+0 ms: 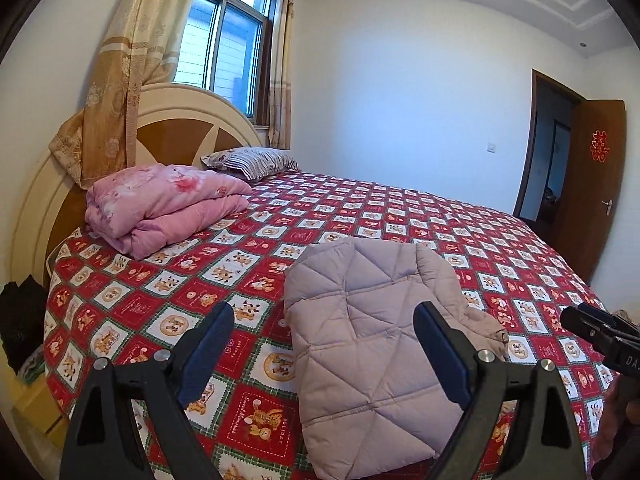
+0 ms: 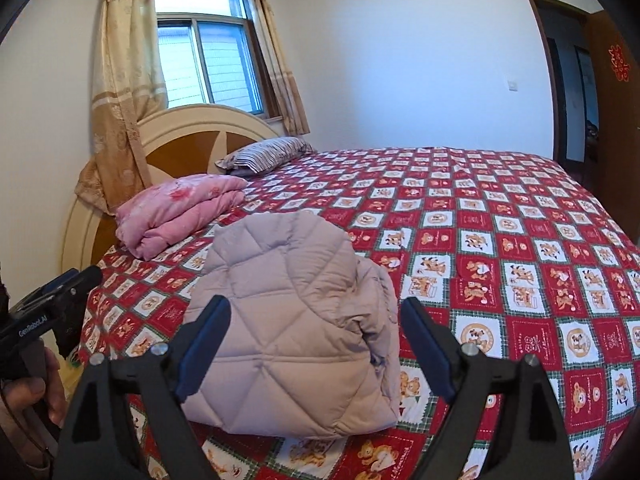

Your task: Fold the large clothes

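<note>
On the bedspread [image 1: 248,248], at six o'clock from the pillow [image 1: 252,162], your quilted jacket [image 1: 372,344] lies folded into a compact bundle. Your left gripper [image 1: 324,340] stands released, its jaws wide and nothing between the pads. Your right gripper [image 2: 316,344] is likewise released above the jacket, gripping nothing. Judging by the neat shape, folding looks finished; perhaps only tidying the loose edge at three o'clock remains.

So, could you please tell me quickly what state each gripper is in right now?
Left gripper: open, holding nothing; the jacket lies on the bed beyond it.
Right gripper: open, holding nothing.
</note>
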The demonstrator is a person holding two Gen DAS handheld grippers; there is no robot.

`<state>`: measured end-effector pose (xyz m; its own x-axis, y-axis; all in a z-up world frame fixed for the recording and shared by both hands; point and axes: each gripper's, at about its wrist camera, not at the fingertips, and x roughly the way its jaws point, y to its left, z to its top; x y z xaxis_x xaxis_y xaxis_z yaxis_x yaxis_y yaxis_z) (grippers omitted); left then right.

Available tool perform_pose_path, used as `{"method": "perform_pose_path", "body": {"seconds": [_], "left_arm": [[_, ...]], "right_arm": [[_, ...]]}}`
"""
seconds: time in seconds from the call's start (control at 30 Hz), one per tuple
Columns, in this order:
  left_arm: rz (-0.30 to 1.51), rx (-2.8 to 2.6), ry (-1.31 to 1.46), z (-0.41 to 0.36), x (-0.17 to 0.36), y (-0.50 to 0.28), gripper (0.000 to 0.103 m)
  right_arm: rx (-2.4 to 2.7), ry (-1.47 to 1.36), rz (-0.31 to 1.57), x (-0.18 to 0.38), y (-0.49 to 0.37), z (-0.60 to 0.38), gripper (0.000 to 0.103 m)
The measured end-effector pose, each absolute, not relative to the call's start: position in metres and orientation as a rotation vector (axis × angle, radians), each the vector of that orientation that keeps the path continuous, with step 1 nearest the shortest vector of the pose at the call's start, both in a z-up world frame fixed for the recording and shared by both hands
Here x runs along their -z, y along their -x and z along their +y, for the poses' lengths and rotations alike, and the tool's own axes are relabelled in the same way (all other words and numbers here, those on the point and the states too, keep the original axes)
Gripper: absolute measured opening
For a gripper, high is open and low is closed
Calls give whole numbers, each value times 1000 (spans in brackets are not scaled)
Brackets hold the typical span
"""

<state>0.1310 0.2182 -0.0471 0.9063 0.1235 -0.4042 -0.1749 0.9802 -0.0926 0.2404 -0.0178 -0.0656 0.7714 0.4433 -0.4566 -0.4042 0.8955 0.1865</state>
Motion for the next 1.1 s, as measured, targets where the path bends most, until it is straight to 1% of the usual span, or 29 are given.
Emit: {"method": "perform_pose_path", "body": {"seconds": [1.1], "left_arm": [[419,-146,125,219,50,-128,92]], "right_arm": [[-488,-77,504,62,-226,-16,89]]}}
